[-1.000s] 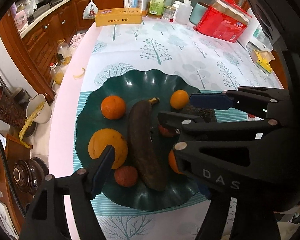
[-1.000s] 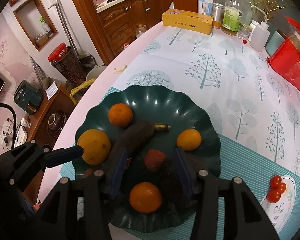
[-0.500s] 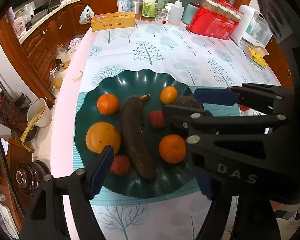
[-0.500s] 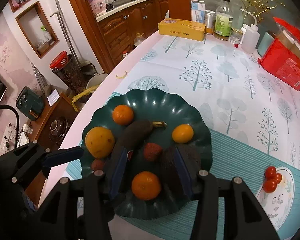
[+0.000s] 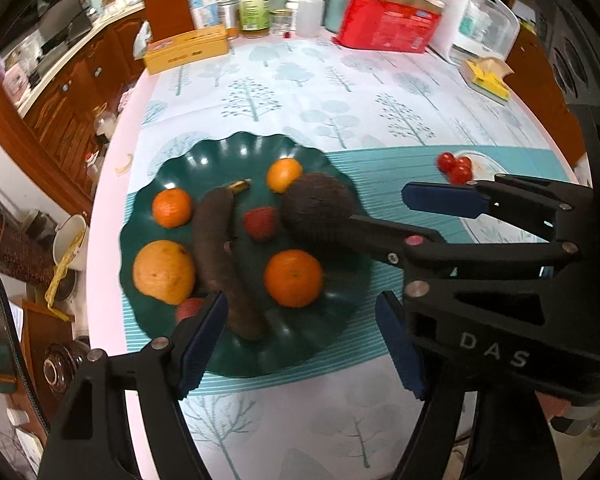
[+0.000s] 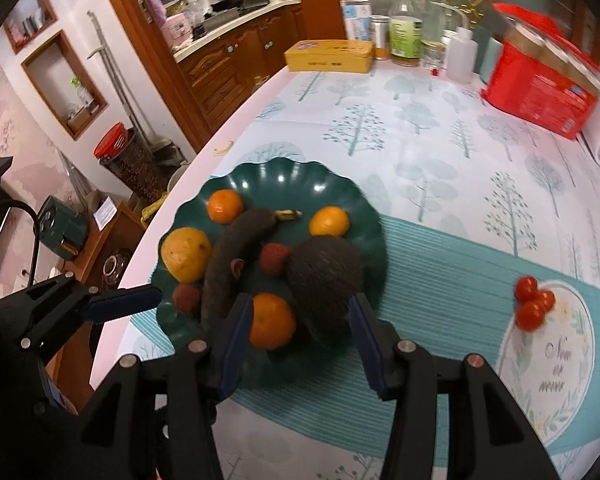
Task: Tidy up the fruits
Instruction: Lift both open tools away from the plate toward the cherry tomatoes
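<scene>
Ahead of my left gripper (image 5: 300, 340), in its own view, sits the green plate (image 5: 236, 148) with the fruit on it: a blackened banana (image 5: 220, 256) running away from my left finger, a big orange (image 5: 164, 266) left of it, a mandarin (image 5: 293, 278) straight ahead, the dark avocado (image 5: 314, 210) beyond. Jaws spread wide, nothing between them. My right gripper (image 5: 384, 216) shows too, over the plate's right edge, one finger's tip against the avocado.

Switching to the right wrist view: my right gripper (image 6: 300, 320) gapes open and holds nothing (mandarin (image 6: 271, 321) and avocado (image 6: 325, 280) lie just past the fingertips). Cherry tomatoes (image 6: 533, 307) rest off to the right on a mat (image 6: 452, 272), well apart from the plate (image 6: 284, 178).
</scene>
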`<state>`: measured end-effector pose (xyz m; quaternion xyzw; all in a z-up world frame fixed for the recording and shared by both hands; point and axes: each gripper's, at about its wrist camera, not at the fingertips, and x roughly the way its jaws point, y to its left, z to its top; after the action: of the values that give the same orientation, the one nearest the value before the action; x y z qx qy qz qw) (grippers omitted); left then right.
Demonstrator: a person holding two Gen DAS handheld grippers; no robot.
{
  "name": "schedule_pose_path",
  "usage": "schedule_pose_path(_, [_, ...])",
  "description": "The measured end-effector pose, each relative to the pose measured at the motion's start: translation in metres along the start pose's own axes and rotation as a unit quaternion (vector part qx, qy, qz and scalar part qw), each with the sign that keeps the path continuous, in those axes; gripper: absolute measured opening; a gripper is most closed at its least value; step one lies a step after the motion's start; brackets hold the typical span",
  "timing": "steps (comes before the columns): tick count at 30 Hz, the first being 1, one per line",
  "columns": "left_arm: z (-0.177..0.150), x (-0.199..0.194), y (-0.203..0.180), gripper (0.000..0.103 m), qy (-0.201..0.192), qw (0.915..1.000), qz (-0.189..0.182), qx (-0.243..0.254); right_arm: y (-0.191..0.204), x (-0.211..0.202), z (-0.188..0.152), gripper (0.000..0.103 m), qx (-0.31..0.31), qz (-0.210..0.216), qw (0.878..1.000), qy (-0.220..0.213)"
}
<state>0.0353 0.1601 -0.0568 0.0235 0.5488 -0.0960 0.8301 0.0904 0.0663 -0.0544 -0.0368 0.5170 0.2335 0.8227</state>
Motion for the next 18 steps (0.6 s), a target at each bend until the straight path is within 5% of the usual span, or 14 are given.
schedule_pose_path(18, [0.046,0.011,-0.13,0.079,-0.007,0.9938,-0.025,0.108,-0.152,-0.053,-0.051,0.05,0.124,-0.061,0.99,-0.033])
